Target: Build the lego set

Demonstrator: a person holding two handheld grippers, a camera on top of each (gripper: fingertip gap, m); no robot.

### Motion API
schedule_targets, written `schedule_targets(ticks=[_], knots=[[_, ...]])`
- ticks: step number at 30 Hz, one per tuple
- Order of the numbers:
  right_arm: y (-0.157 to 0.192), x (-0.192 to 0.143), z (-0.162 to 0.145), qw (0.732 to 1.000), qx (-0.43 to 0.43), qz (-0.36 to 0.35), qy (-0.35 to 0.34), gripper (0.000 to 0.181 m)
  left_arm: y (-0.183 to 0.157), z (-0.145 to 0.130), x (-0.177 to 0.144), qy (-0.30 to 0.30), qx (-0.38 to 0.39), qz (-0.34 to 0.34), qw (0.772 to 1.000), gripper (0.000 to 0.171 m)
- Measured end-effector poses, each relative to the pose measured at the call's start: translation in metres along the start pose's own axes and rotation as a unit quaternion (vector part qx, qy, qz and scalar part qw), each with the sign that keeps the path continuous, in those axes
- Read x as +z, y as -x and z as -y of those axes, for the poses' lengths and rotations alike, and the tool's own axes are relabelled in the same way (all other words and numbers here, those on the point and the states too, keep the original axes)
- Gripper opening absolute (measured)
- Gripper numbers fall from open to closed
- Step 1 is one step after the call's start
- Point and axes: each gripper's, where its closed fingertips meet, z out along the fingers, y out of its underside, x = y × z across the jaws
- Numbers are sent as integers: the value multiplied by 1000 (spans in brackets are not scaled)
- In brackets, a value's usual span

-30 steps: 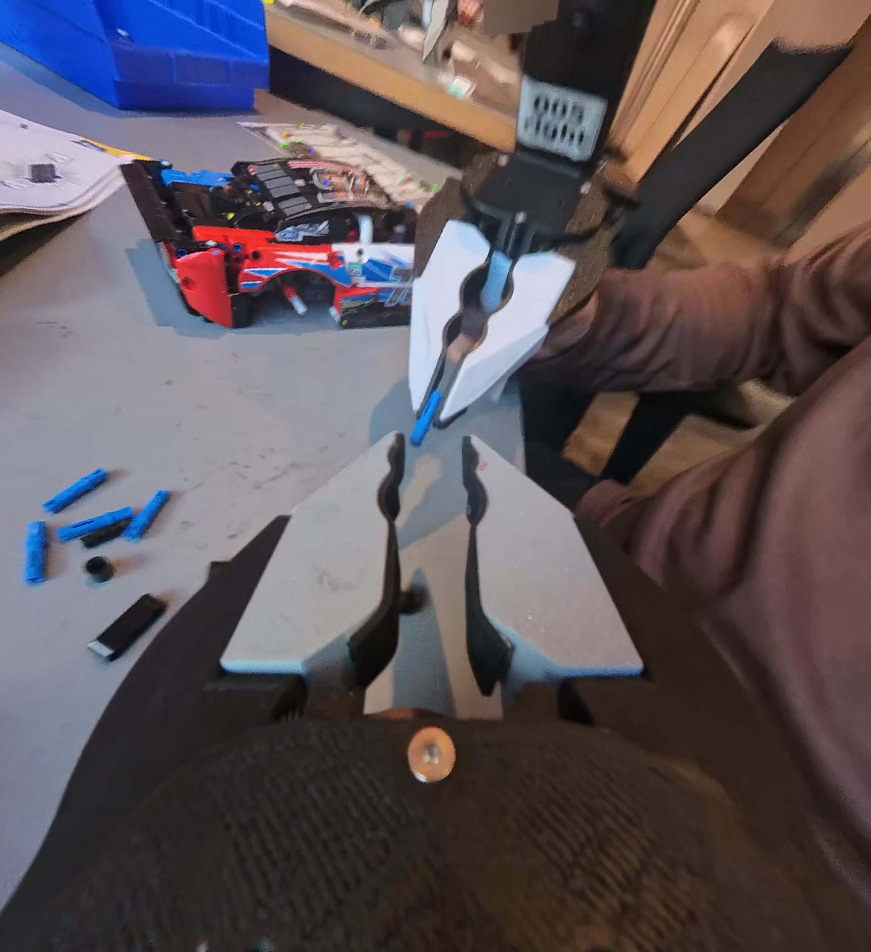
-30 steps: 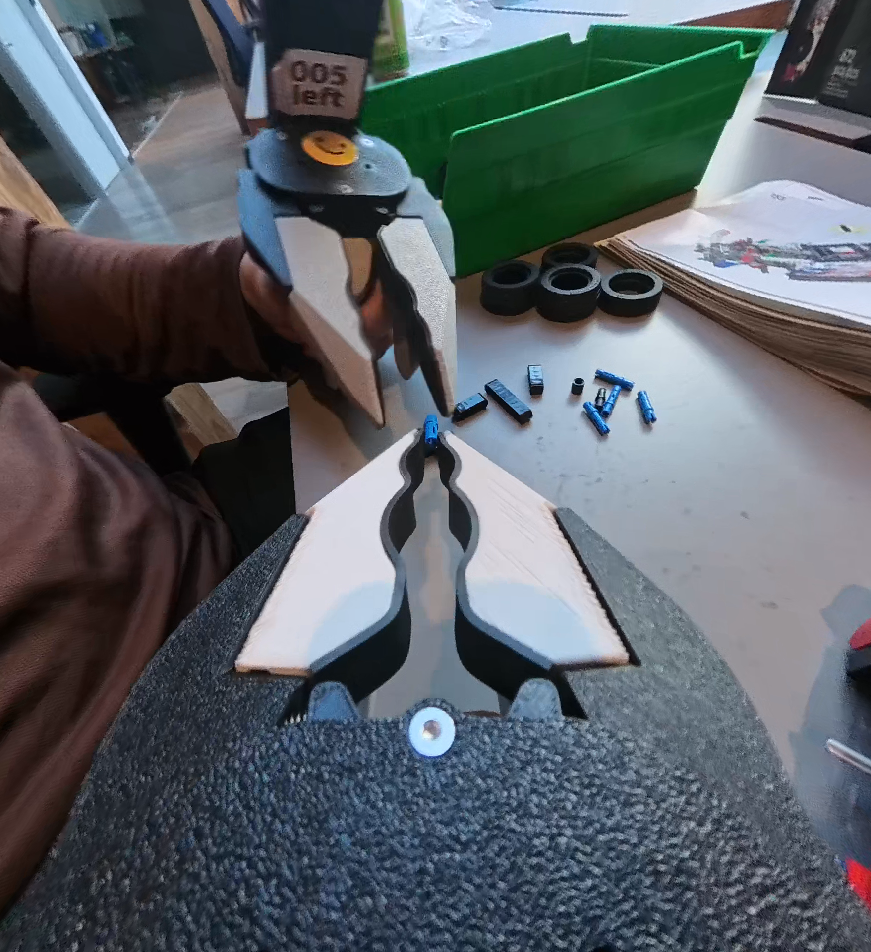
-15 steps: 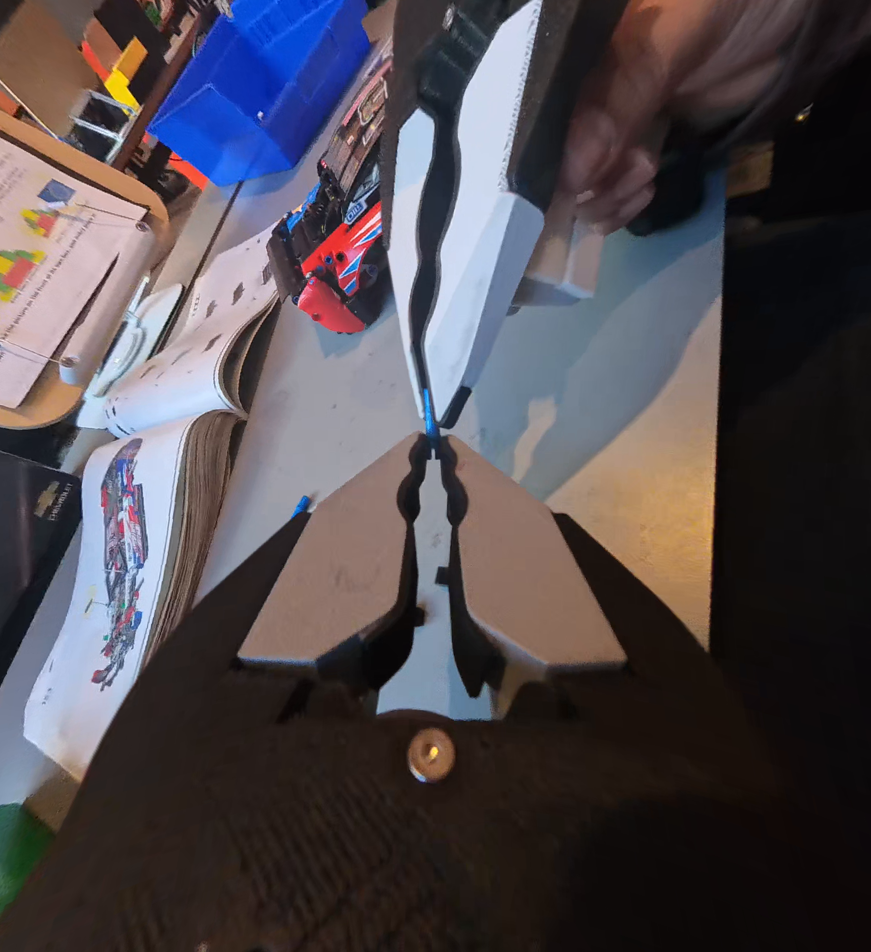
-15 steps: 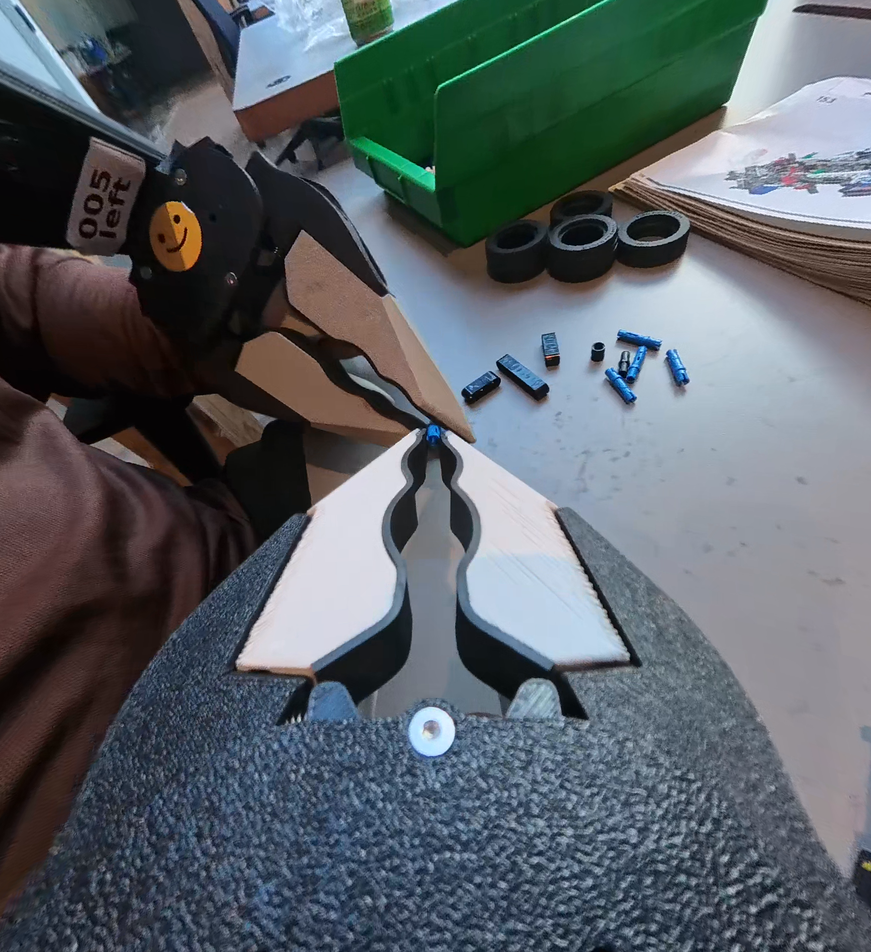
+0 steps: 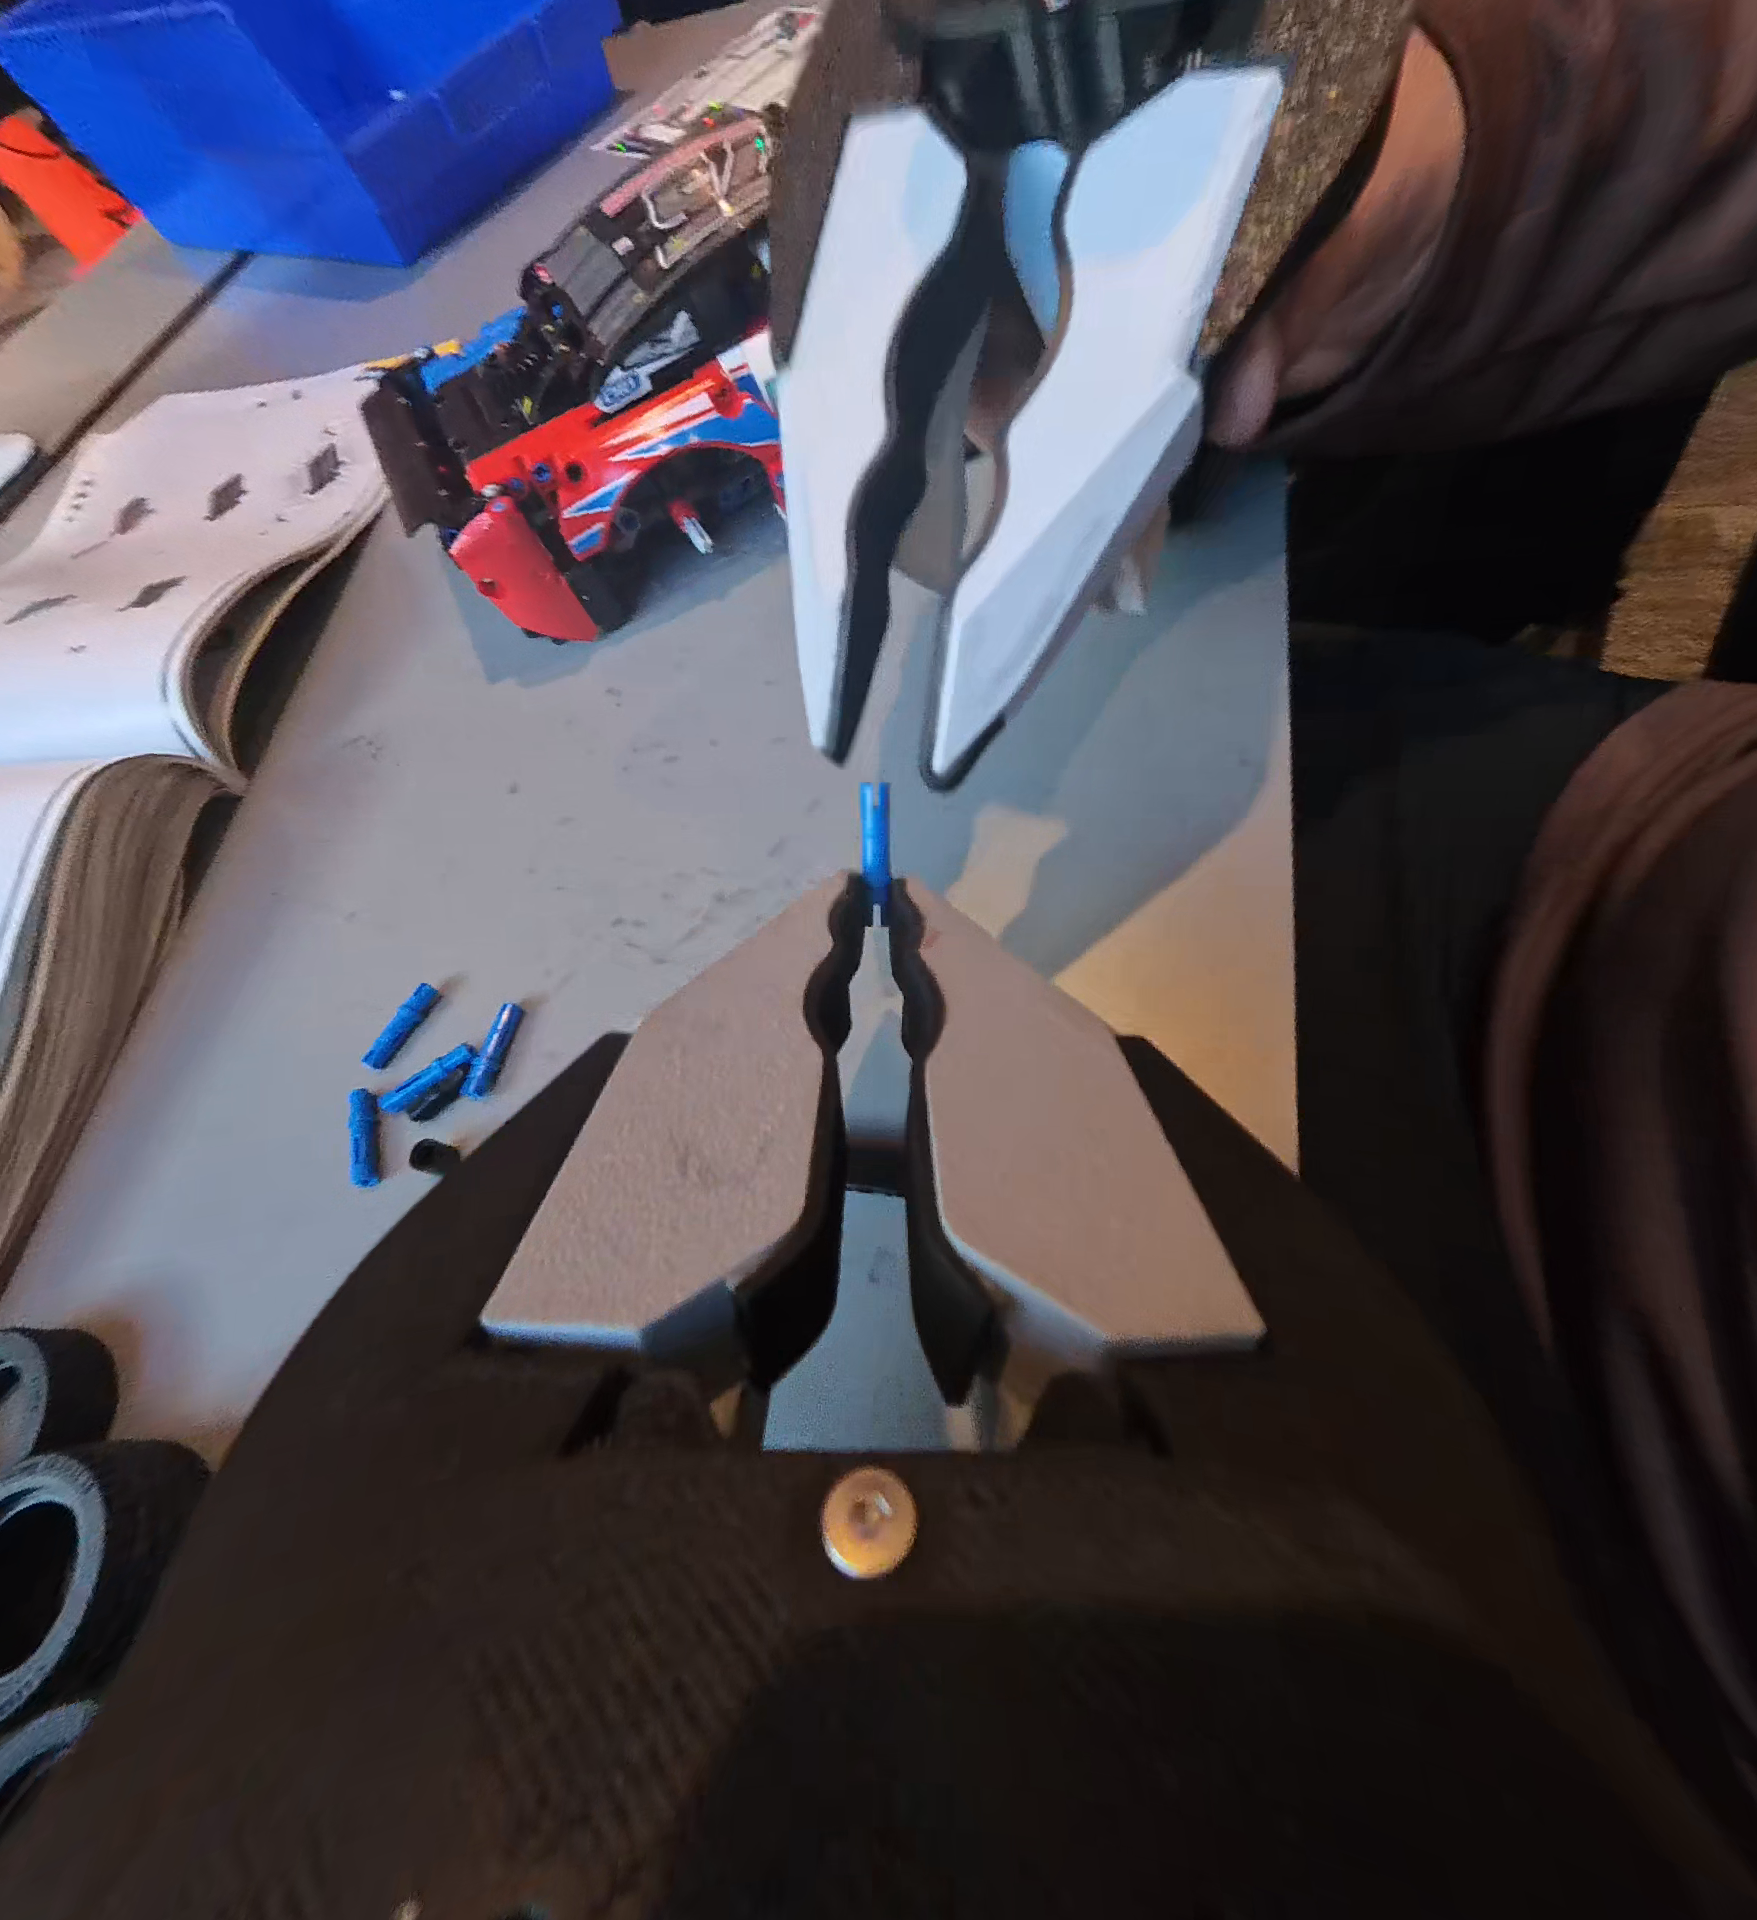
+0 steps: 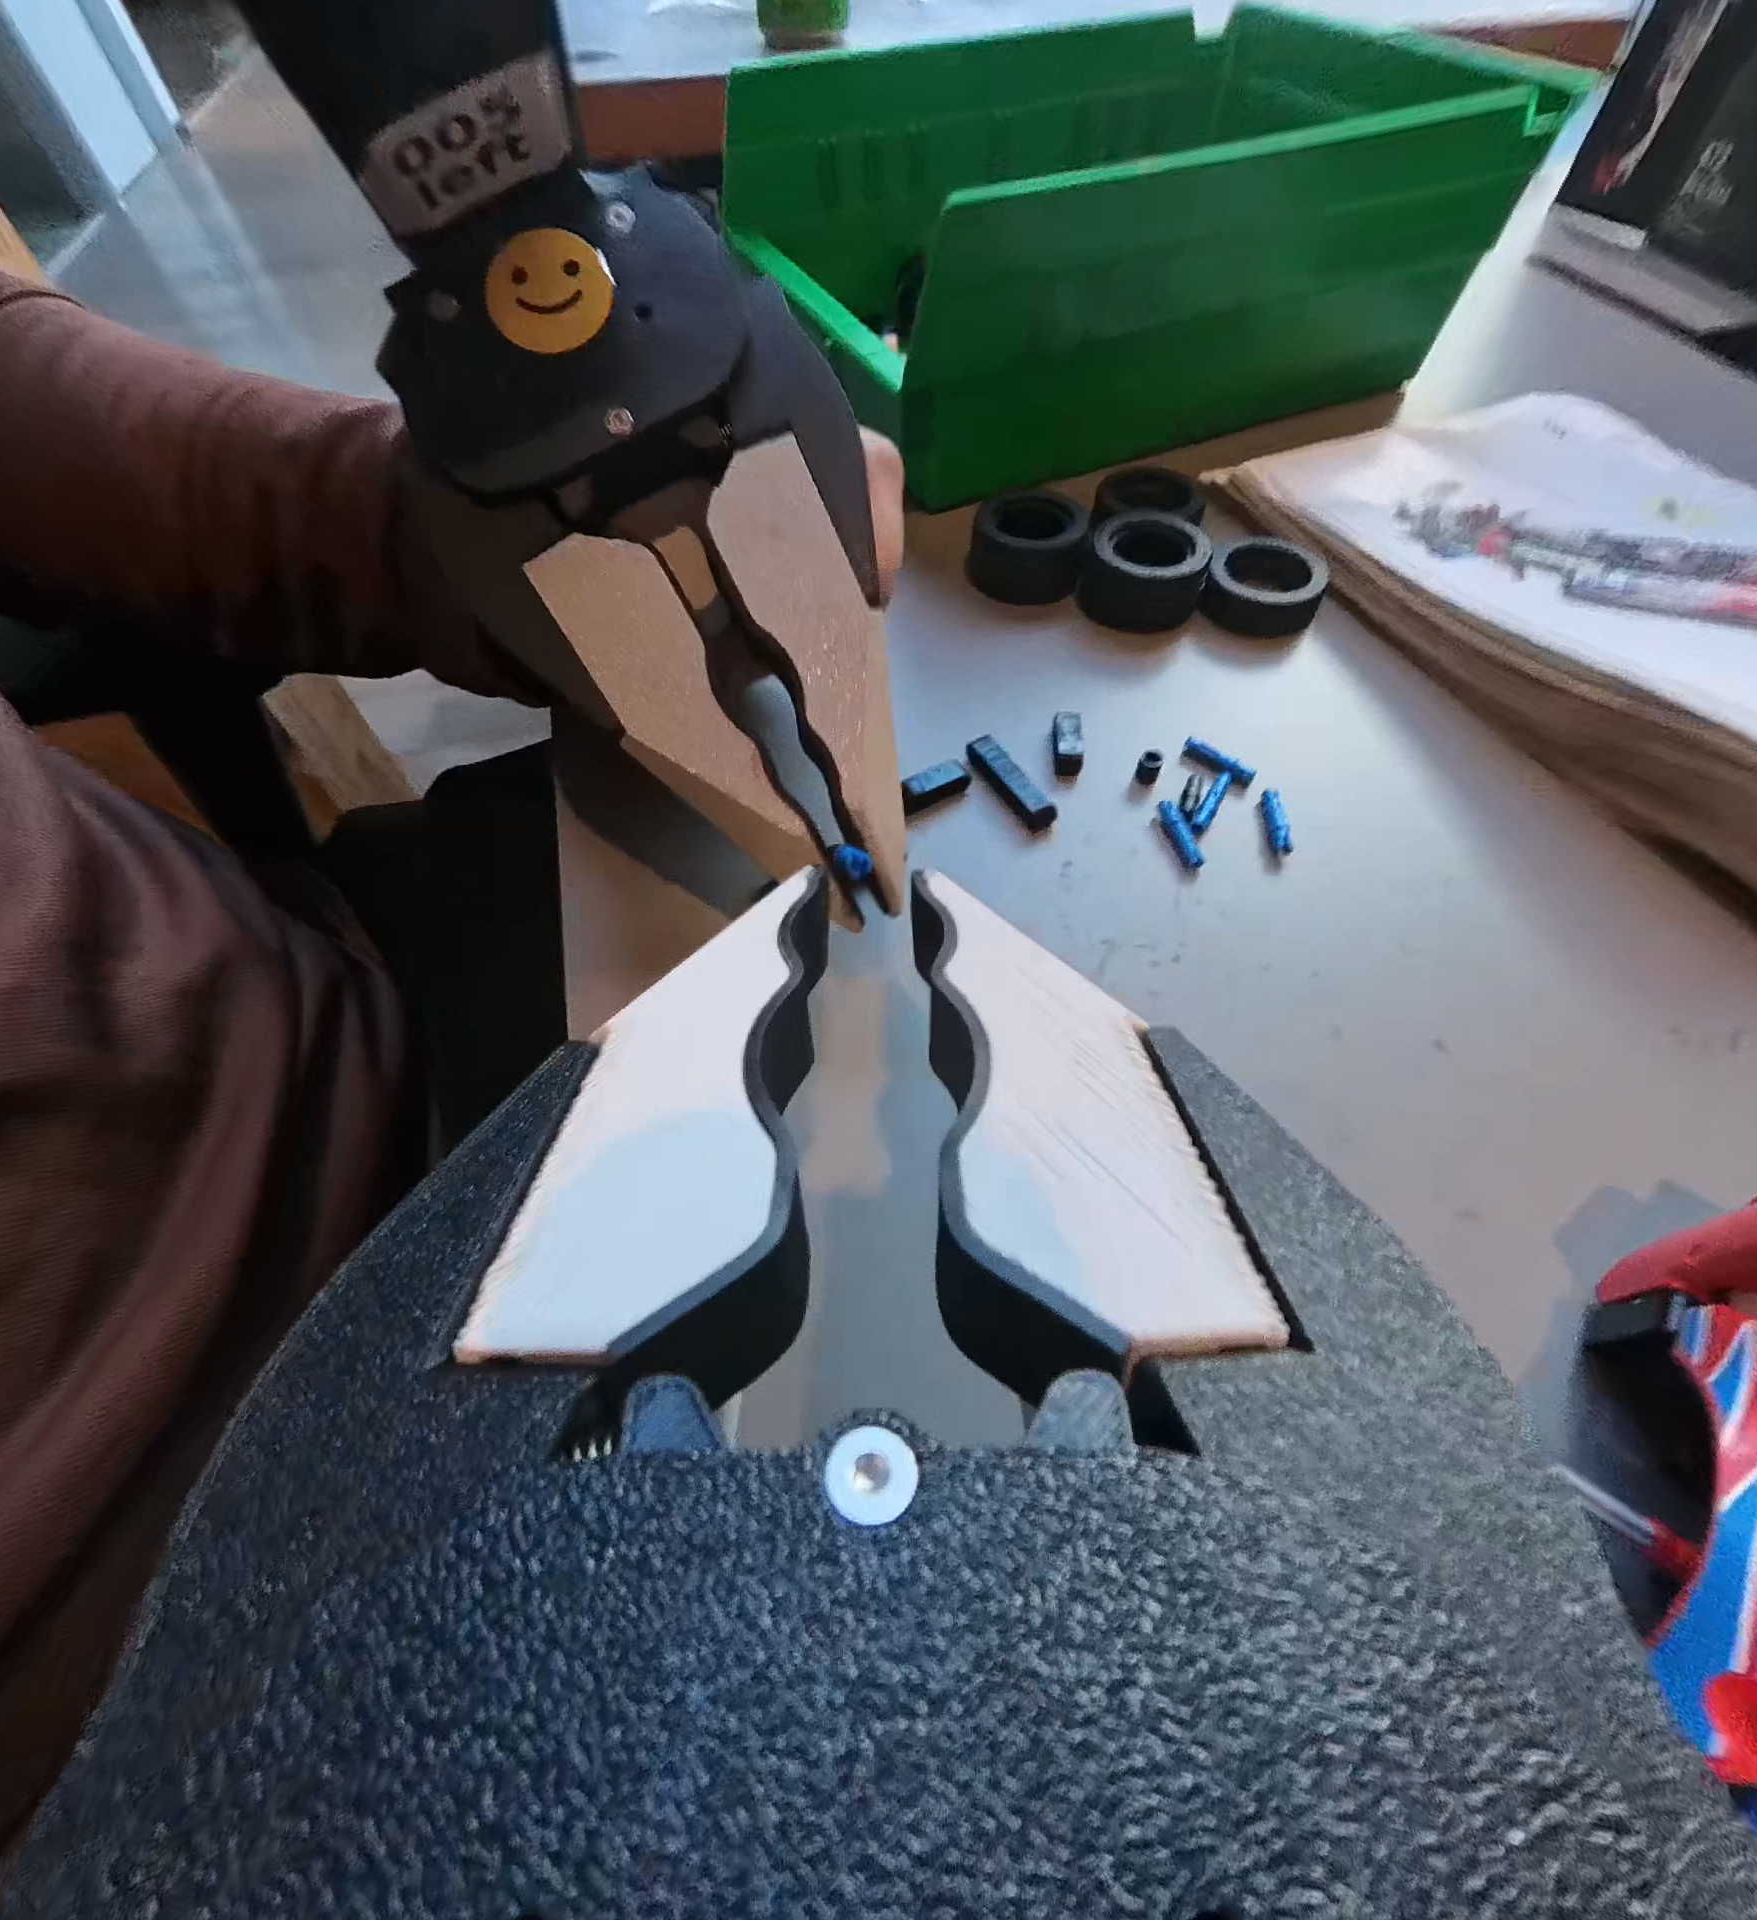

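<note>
Handed over — blue pin (image 5: pixel 874 847) now clamped in left gripper (image 5: pixel 876 902) | right gripper (image 6: pixel 861 891) parted, just beside it.

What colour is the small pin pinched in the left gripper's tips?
Blue. The pin sticks out from the left gripper; the left wrist view shows it best.

Small blue plastic pin (image 5: pixel 874 844) in pale grey-faced, black-edged left gripper (image 5: pixel 876 902). Right gripper (image 6: pixel 861 906): tan faces, black speckled body. Loose blue pins (image 6: pixel 1217 795), black short bricks (image 6: pixel 999 774), four black rubber tyres (image 6: pixel 1149 556) on grey tabletop (image 6: pixel 1425 935). Red-white-blue striped model car (image 5: pixel 604 488). Green plastic bin (image 6: pixel 1113 249); blue plastic bin (image 5: pixel 292 114). Yellow smiley sticker (image 6: pixel 549 289). Brown sleeve (image 6: pixel 126 935).
</note>
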Motion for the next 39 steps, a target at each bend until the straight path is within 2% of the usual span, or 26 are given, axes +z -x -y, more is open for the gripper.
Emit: schedule_targets(ticks=[3,7,20,29,39], knots=[[6,-4,6,998,-54,1,-13,3,-7,0,-2,-5,6,-23,1000,2],[12,-2,-1,997,-82,6,3,10,-14,0,-4,-7,12,-50,999,2],[20,5,-9,990,-136,5,29,5,-21,-7,-1,17,36,-55,998,2],[18,7,-11,974,-215,-40,56,3,-17,-9,0,25,49,-32,998,1],[11,14,-26,966,-225,-65,110,2,-12,-24,8,83,71,1,994,1]])
